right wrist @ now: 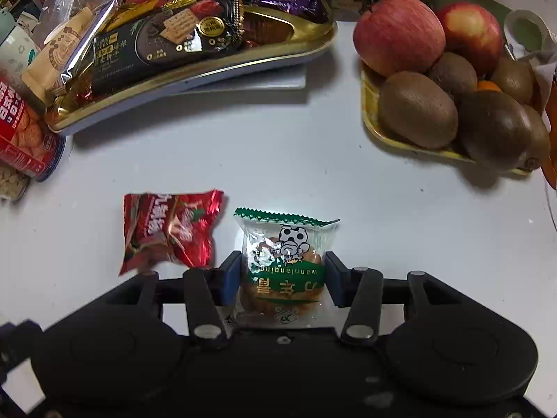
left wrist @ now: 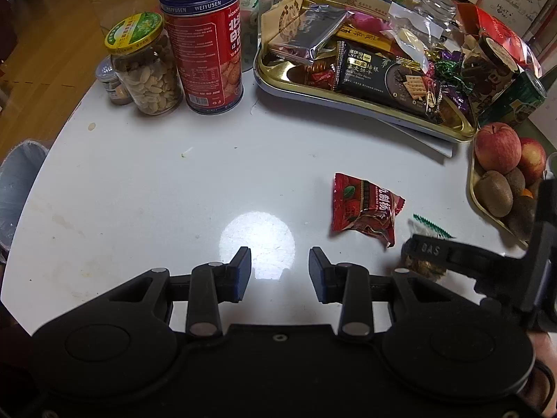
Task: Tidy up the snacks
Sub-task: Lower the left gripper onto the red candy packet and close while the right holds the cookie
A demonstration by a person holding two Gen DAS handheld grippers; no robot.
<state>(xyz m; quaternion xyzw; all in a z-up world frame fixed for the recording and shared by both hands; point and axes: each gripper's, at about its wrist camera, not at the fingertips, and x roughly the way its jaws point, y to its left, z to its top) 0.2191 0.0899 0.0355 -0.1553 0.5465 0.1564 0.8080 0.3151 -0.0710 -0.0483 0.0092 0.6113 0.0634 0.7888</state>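
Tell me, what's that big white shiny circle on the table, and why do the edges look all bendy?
In the left wrist view, the circle is glare, a light reflecting off the white table just ahead of the open left gripper. Both views bend at the edges because of the fisheye lens; in the right wrist view the gold snack tray curves too.

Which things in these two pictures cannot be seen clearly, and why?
- Green packet, left view: mostly hidden by the right gripper.
- Grip on it, right view: pads flank it; contact unclear.
- Small jar, left view: behind the peanut jar.
- Orange fruit, right view: buried under kiwis.
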